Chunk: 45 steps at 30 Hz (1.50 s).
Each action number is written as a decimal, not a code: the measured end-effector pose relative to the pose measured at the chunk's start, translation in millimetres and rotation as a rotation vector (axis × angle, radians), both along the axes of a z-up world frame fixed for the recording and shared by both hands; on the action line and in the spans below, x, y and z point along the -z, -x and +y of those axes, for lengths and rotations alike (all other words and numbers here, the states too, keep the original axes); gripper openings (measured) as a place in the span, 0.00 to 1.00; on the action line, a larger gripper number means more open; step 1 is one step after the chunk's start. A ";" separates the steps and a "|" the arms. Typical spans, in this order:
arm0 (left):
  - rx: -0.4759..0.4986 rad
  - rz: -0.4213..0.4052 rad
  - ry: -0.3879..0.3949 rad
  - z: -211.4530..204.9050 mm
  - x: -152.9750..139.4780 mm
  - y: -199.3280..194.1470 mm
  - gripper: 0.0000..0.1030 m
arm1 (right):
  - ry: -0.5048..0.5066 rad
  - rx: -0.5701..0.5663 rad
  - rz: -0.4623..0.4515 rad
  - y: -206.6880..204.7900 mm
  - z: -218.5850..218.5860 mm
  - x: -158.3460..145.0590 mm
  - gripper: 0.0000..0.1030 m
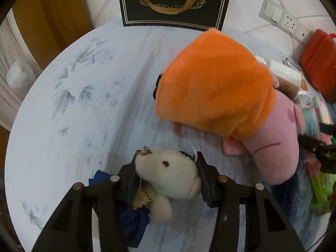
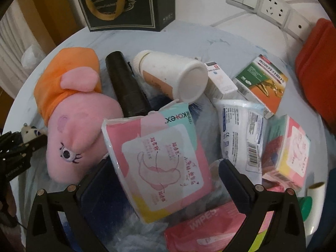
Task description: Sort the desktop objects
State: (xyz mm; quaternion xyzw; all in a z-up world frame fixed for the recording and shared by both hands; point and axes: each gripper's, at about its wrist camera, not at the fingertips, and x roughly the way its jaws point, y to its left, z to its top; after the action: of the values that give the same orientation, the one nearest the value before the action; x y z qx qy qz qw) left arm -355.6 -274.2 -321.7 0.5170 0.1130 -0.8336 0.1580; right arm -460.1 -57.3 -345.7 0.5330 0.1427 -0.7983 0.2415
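Between my left gripper (image 1: 167, 175) jaws sits a small cream plush bear (image 1: 168, 178), its head squeezed from both sides by the padded fingers (image 1: 204, 180), so I am grasping it just above the counter (image 1: 73, 105). Blue cloth (image 1: 134, 222) hangs under the bear. Ahead and to the right lies a large pink pig plush in an orange dress (image 1: 220, 96), its long axis running diagonally from upper left to lower right. To the left, pale marbled counter stands bare out to its curved edge, the best open room for setting the bear down. A black gift bag (image 1: 174, 2) stands at the far edge.

Nearest in the right wrist view, a pink pad packet (image 2: 159, 157) stands tilted between my right gripper (image 2: 163, 180) jaws. They are spread wide on either side of it; I judge this gripper released, pads not yet pressing. The packet's long axis runs away from me, roughly in line with the jaws, so closing should catch its flat faces. Clutter crowds it: a wipes pack (image 2: 210, 229) below, a white bottle (image 2: 172, 77) and black tube (image 2: 126, 86) beyond, boxes to the right, the pig on the left. My right hand is much the nearer to this pile.
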 end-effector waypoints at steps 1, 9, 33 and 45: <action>-0.001 0.001 0.002 1.0 -0.6 0.2 0.46 | 0.004 0.002 -0.010 0.2 0.7 1.8 0.78; 0.001 0.063 0.049 15.1 -34.7 -16.7 0.46 | 0.032 0.015 0.016 -15.1 12.8 -18.9 0.71; 0.098 0.069 0.041 101.2 -59.7 -50.8 0.46 | -0.044 -0.080 0.107 -100.8 46.5 -73.3 0.97; 0.156 -0.005 0.018 113.2 -6.5 9.5 0.46 | -0.206 -0.302 0.003 -39.1 -1.4 -8.5 1.00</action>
State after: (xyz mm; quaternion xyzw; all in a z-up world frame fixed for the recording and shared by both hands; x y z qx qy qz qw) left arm -365.1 -161.0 -315.2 0.5248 0.0645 -0.8432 0.0977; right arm -421.1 -58.7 -337.2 0.5261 0.3028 -0.7349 0.3026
